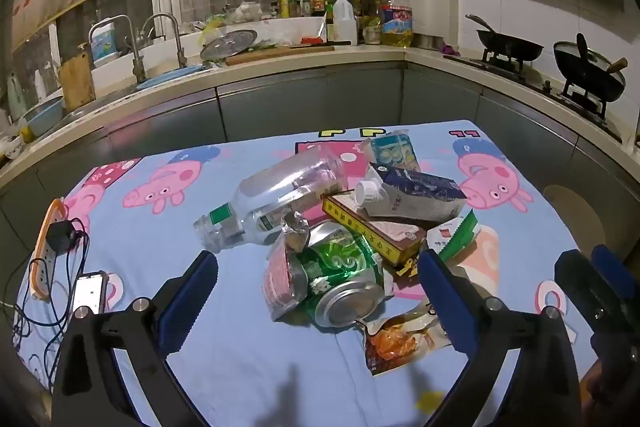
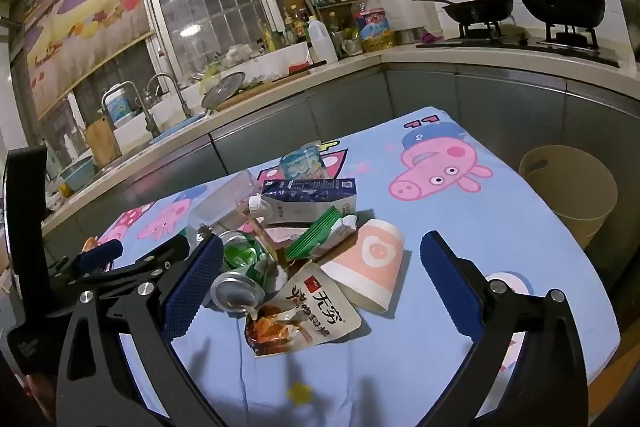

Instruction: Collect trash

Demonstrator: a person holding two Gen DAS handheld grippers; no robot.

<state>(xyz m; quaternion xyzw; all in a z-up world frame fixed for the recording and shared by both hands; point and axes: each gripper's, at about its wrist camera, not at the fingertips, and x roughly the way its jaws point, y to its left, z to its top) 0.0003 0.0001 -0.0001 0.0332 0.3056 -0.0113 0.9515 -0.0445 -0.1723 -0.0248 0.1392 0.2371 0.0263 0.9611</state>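
Note:
A heap of trash lies mid-table on the cartoon-pig cloth (image 1: 248, 355): a clear plastic bottle (image 1: 276, 199), a crushed green can (image 1: 340, 275), a dark-blue milk carton (image 1: 416, 195), a yellow box (image 1: 372, 231), an orange snack pouch (image 1: 400, 343) and a pink paper cup (image 2: 368, 263) on its side. My left gripper (image 1: 317, 259) stands open, hovering just short of the can. My right gripper (image 2: 320, 245) is also open, its fingers spread before the pouch (image 2: 304, 311) and cup, touching nothing. A beige bin (image 2: 568, 187) stands beyond the table's right edge.
A power strip (image 1: 46, 247), a phone (image 1: 90, 293) and tangled cables lie at the table's left edge. Behind the table runs a kitchen counter (image 1: 360, 57) with a sink, bottles and two pans on a stove (image 1: 508, 47). Each gripper shows at the edge of the other's view.

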